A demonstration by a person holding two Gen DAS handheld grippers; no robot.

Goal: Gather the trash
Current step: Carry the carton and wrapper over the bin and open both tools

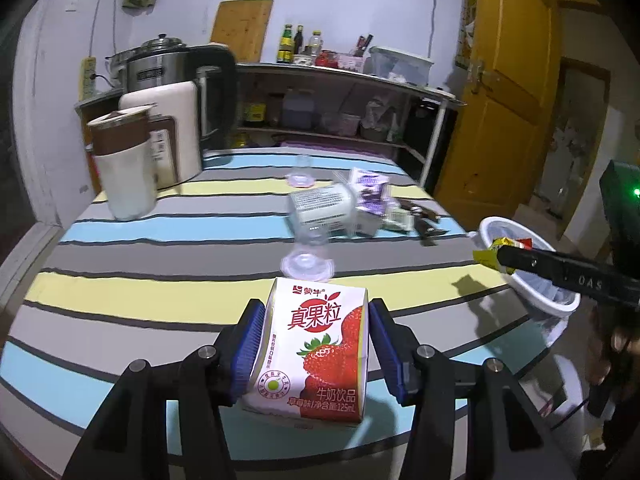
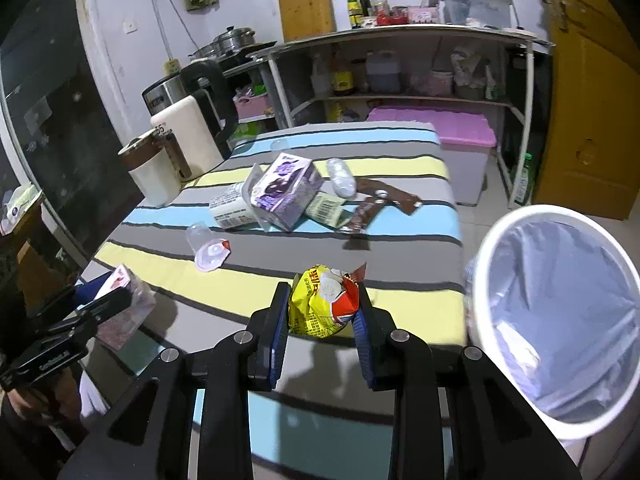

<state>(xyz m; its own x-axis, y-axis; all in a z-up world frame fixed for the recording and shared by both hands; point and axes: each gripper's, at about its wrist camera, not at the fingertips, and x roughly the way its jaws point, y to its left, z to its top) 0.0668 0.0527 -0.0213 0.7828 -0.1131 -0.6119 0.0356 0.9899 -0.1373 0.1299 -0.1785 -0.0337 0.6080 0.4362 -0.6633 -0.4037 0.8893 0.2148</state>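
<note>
My left gripper point(image 1: 316, 316) is shut on a strawberry milk carton point(image 1: 316, 352) above the near side of the striped table point(image 1: 160, 292). My right gripper point(image 2: 323, 300) is shut on a crumpled yellow snack wrapper point(image 2: 316, 304), just left of the white trash bin point(image 2: 560, 312). In the left wrist view the wrapper point(image 1: 490, 254) hangs at the bin's rim point(image 1: 520, 284). More trash lies mid-table: a purple carton point(image 2: 284, 188), a white container point(image 2: 232, 204), clear plastic cups point(image 2: 208, 248), brown wrappers point(image 2: 384, 200).
A cream cup with a brown band point(image 1: 124, 168), a cream box and a black-handled kettle point(image 1: 208, 96) stand at the table's far left. Metal shelves point(image 2: 400, 72) with bottles and a pink-lidded box point(image 2: 440, 128) lie behind. A yellow door point(image 1: 504, 92) is at right.
</note>
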